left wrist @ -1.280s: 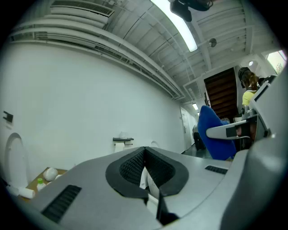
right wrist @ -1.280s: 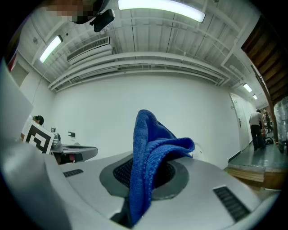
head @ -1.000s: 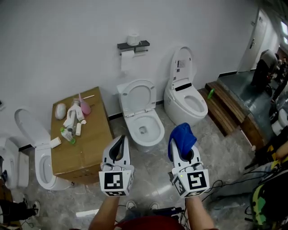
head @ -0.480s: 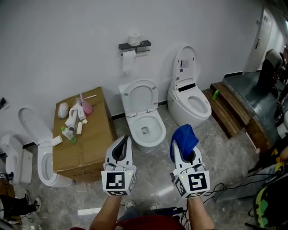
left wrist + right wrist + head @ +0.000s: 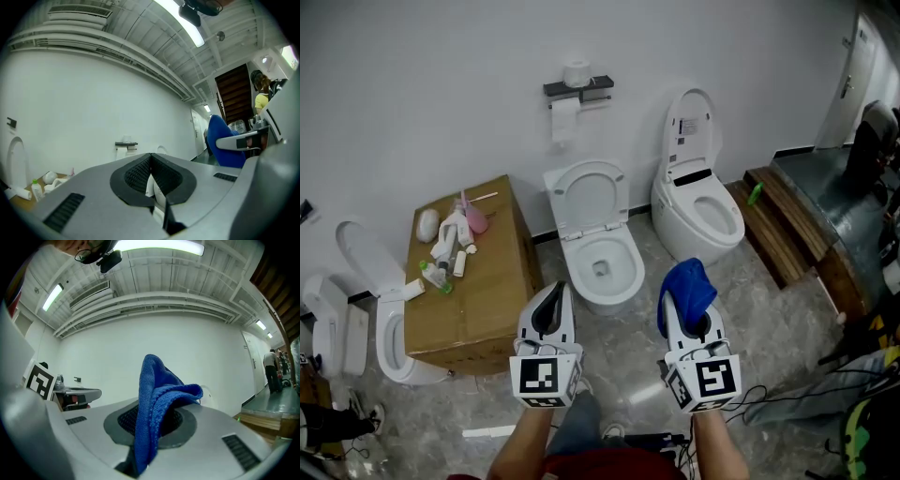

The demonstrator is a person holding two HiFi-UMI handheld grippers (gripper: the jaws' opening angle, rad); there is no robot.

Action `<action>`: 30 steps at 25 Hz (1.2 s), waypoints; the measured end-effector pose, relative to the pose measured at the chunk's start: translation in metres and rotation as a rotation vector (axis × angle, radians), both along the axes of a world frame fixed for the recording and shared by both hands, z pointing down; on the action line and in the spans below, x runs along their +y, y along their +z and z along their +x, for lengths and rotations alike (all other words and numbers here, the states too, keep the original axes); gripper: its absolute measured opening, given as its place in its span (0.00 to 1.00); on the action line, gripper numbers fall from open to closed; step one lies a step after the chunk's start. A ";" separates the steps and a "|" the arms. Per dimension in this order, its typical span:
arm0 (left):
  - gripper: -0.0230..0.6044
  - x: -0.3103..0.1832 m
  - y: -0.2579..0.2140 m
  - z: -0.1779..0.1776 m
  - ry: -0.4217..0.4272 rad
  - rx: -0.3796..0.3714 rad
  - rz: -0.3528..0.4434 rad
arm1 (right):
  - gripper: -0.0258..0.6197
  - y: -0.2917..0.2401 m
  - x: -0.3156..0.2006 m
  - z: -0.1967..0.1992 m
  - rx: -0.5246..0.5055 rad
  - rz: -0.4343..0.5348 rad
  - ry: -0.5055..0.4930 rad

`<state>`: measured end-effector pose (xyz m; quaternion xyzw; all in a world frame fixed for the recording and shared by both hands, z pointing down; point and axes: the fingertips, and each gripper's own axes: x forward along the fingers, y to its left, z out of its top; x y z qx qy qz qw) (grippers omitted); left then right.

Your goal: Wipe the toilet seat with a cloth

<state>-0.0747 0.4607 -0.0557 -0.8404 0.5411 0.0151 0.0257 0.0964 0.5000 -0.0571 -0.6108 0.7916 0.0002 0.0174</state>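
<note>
The middle toilet [image 5: 596, 239] has a paper holder [image 5: 577, 92] at its 12 o'clock, a cardboard box [image 5: 483, 292] at 9 o'clock, a second toilet [image 5: 698, 214] at 3 o'clock. Bottles [image 5: 450, 246] lie on the box; a third toilet [image 5: 382, 321] stands at its 9 o'clock.

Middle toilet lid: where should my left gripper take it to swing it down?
Grip the lid by its free top edge, coming from the front, over the bowl. It stands upright, hinged at the back, so only that edge looks clear of the wall. The left gripper is shut, so open its jaws first.
</note>
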 end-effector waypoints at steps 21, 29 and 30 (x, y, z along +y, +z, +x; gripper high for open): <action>0.06 -0.302 0.028 -0.030 0.022 0.103 0.057 | 0.13 0.032 -0.319 -0.030 0.061 -0.009 0.024; 0.06 -0.381 0.053 -0.028 -0.029 0.071 0.091 | 0.13 0.073 -0.407 -0.029 0.055 -0.010 -0.042; 0.06 -0.390 0.060 -0.024 -0.038 0.068 0.091 | 0.13 0.083 -0.418 -0.026 0.054 -0.015 -0.053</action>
